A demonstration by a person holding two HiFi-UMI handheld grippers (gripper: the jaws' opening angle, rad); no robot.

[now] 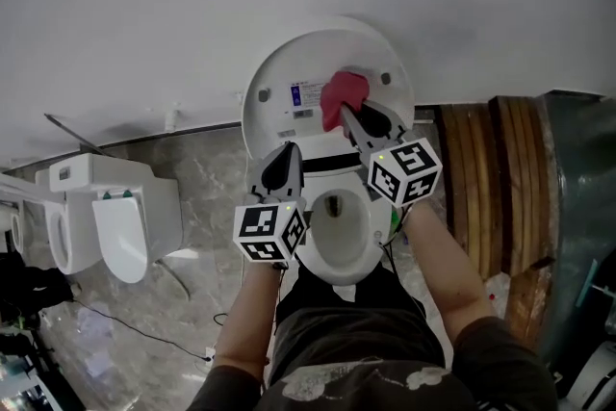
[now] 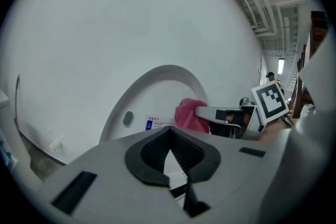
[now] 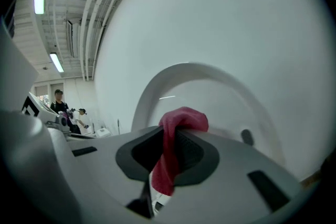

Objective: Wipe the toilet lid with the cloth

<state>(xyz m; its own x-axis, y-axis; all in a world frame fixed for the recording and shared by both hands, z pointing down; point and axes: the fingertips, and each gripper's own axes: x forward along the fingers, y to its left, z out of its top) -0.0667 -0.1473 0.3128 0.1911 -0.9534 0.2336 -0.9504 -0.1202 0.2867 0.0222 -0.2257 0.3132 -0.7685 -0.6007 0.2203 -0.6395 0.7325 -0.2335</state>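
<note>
The white toilet lid (image 1: 289, 77) stands raised against the wall, with a small label on it. My right gripper (image 1: 350, 115) is shut on a red cloth (image 1: 344, 94) and holds it against the lid's upper middle. In the right gripper view the cloth (image 3: 181, 119) drapes over and between the jaws of my right gripper (image 3: 169, 139), in front of the lid (image 3: 220, 86). My left gripper (image 1: 280, 166) is shut with nothing in it, hovering lower left of the cloth, above the bowl's rim (image 1: 310, 257). The left gripper view shows the left gripper (image 2: 169, 136), the lid (image 2: 152, 94), the cloth (image 2: 187, 115) and the right gripper (image 2: 202, 112).
A second white toilet (image 1: 120, 217) stands to the left on the marble floor, with a dark cable (image 1: 135, 327) running across it. Wooden panels (image 1: 481, 178) lean at the right beside a grey surface. People (image 3: 59, 105) stand far off in the right gripper view.
</note>
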